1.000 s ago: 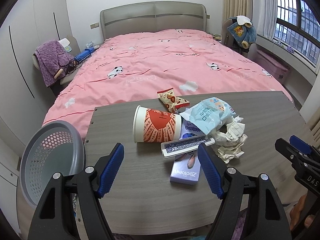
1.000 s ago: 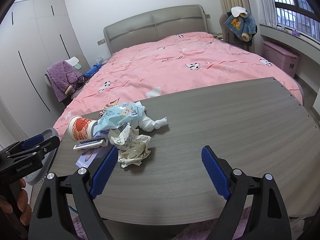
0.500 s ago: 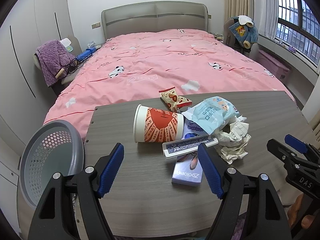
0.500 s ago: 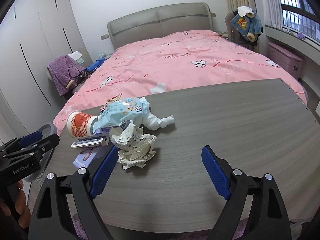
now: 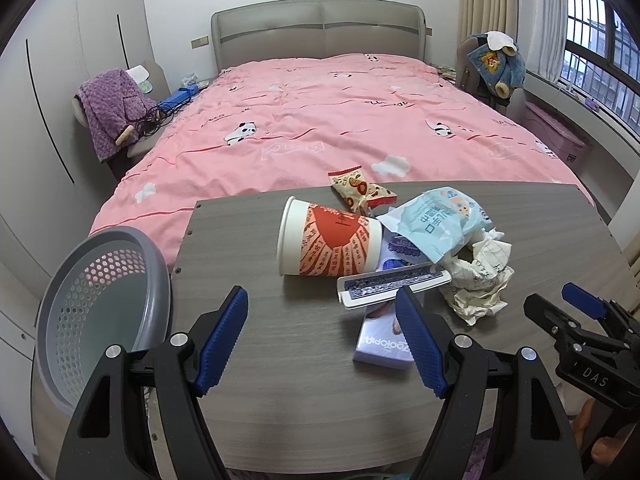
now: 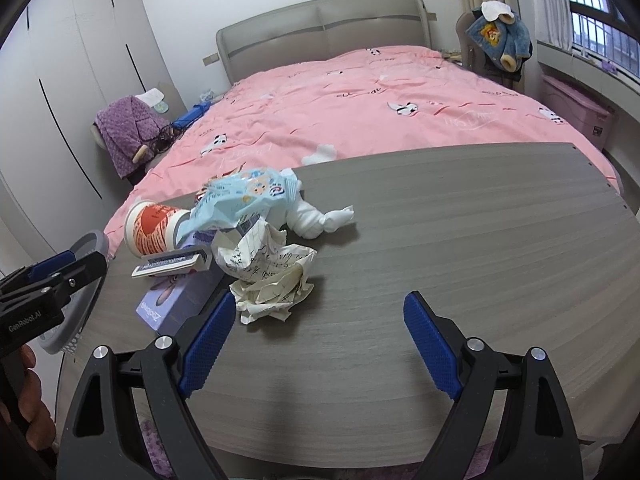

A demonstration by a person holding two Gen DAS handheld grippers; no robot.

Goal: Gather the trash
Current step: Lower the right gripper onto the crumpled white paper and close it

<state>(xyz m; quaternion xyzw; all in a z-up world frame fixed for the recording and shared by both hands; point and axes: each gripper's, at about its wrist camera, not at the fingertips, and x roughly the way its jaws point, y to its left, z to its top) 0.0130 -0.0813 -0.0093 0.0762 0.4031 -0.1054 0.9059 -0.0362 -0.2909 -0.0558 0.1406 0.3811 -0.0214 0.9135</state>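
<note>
A heap of trash lies on the grey wooden table (image 5: pixel 280 344): a tipped red-and-white paper cup (image 5: pixel 328 242), a snack wrapper (image 5: pixel 360 190), a light blue plastic bag (image 5: pixel 436 220), crumpled paper (image 5: pixel 478 280), a card box (image 5: pixel 394 284) and a lilac box (image 5: pixel 386 340). A grey mesh basket (image 5: pixel 100 304) stands off the table's left edge. My left gripper (image 5: pixel 326 338) is open and empty, just short of the cup. My right gripper (image 6: pixel 316 344) is open and empty, near the crumpled paper (image 6: pixel 272 276). A white twisted tissue (image 6: pixel 320 218) lies beside the blue bag (image 6: pixel 244 196).
A bed with a pink duvet (image 5: pixel 340 120) lies behind the table. A chair with a purple garment (image 5: pixel 114 114) stands at its left, a chair with a blue jacket (image 5: pixel 496 64) and a pink bin (image 5: pixel 560 136) at its right. The table's right half (image 6: pixel 480 240) is bare wood.
Both grippers have eased slightly back from the heap and stay open. The trash has not moved.
</note>
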